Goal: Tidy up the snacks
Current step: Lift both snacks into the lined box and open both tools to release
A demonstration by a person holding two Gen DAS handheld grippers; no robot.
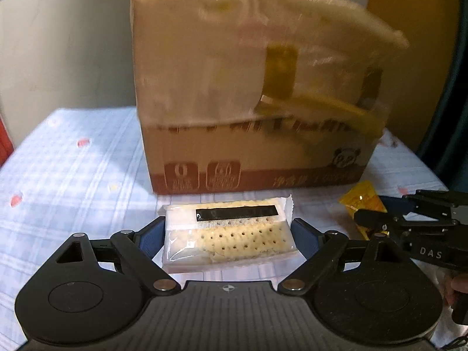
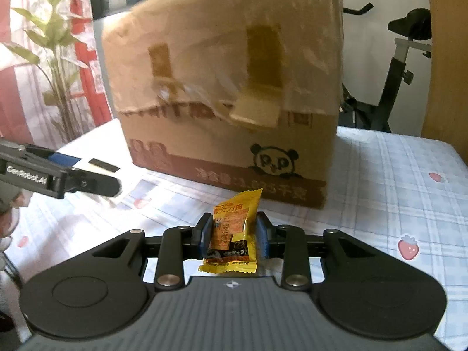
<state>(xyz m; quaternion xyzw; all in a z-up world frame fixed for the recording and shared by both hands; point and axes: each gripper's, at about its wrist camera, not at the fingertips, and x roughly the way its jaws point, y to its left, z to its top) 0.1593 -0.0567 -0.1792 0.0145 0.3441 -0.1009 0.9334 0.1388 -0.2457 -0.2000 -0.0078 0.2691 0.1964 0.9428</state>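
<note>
The cracker packet [image 1: 228,231] is pinched between the blue pads of the left tool [image 1: 228,234], lying flat and crosswise, just short of the cardboard box [image 1: 234,117]. The yellow snack packet [image 2: 232,231] is clamped upright in the right tool [image 2: 234,235] — its crimped top pointing toward the same box. Both tools are seen side by side over the checked bench [image 2: 395,175], the box standing just ahead.
</note>
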